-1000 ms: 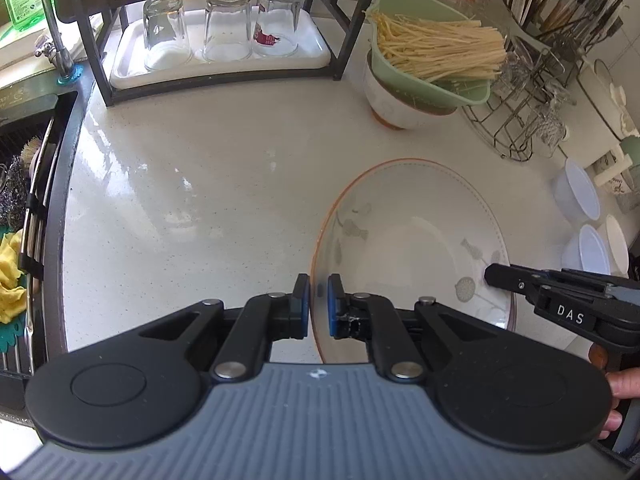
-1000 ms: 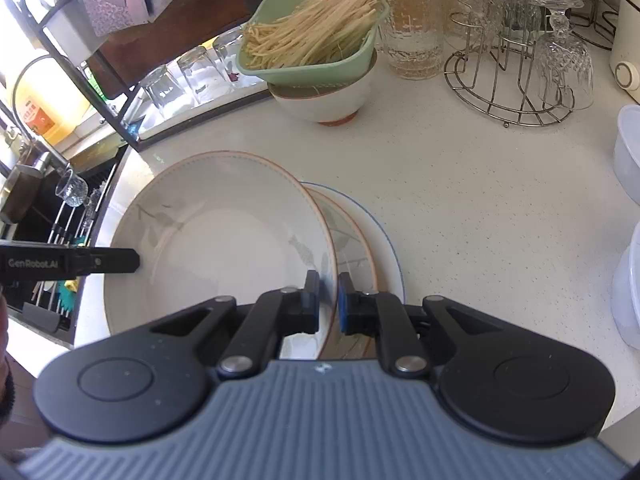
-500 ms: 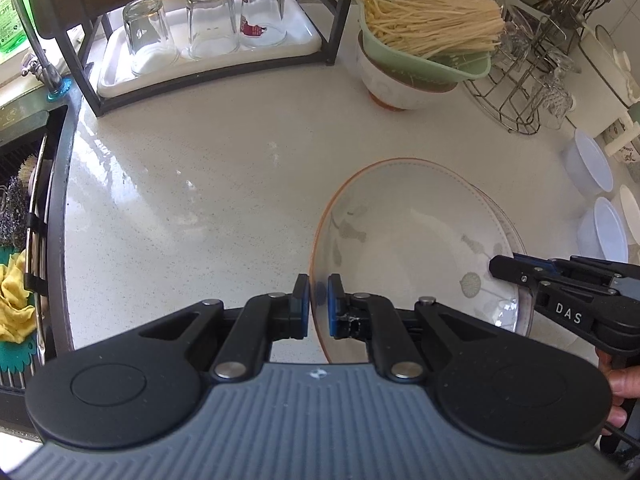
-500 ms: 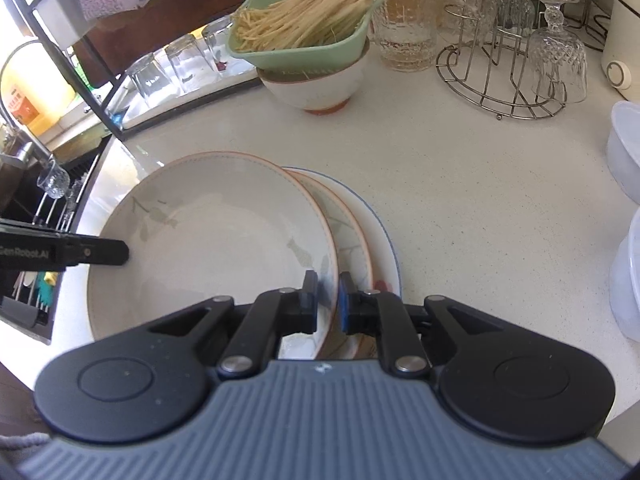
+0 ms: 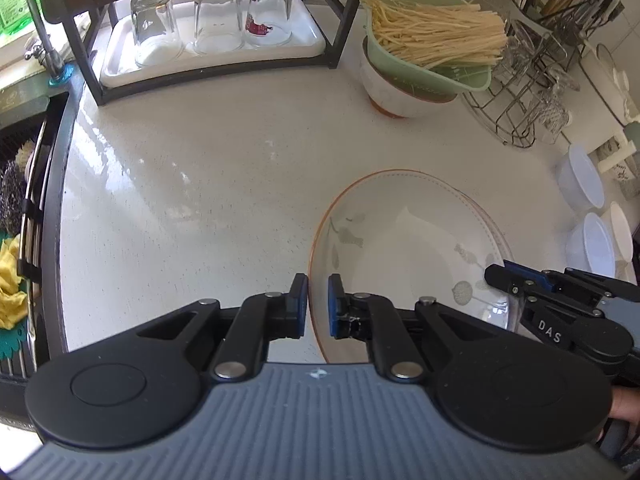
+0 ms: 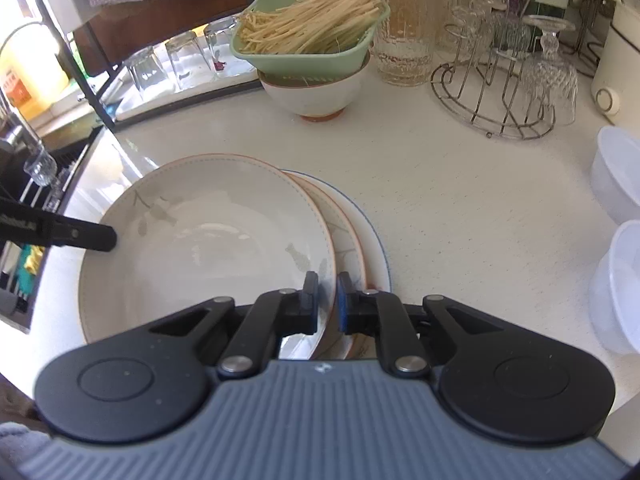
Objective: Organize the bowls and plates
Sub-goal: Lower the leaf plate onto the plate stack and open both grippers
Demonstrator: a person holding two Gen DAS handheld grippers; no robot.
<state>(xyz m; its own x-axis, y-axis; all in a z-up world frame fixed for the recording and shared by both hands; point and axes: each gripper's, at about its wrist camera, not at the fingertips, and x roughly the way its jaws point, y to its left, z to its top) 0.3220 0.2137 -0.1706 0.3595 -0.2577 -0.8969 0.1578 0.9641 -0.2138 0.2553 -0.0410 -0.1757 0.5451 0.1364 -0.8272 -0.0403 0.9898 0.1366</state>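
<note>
The plate [image 6: 208, 240] now sits further over the stack [image 6: 360, 240]; left gripper [image 5: 318, 300] and right gripper [image 6: 327, 300] each clamp its rim.

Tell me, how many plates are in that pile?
3. The top plate is held at opposite rims by both tongs. A second orange-rimmed plate peeks out beneath it, and a blue-rimmed plate is at the bottom. More could hide underneath.

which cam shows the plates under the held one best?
Right wrist. There the two lower plates fan out past the right rim of the top plate, which the right tool pinches at its rim. The left wrist view shows only a thin sliver of one lower rim beyond the top plate.
</note>
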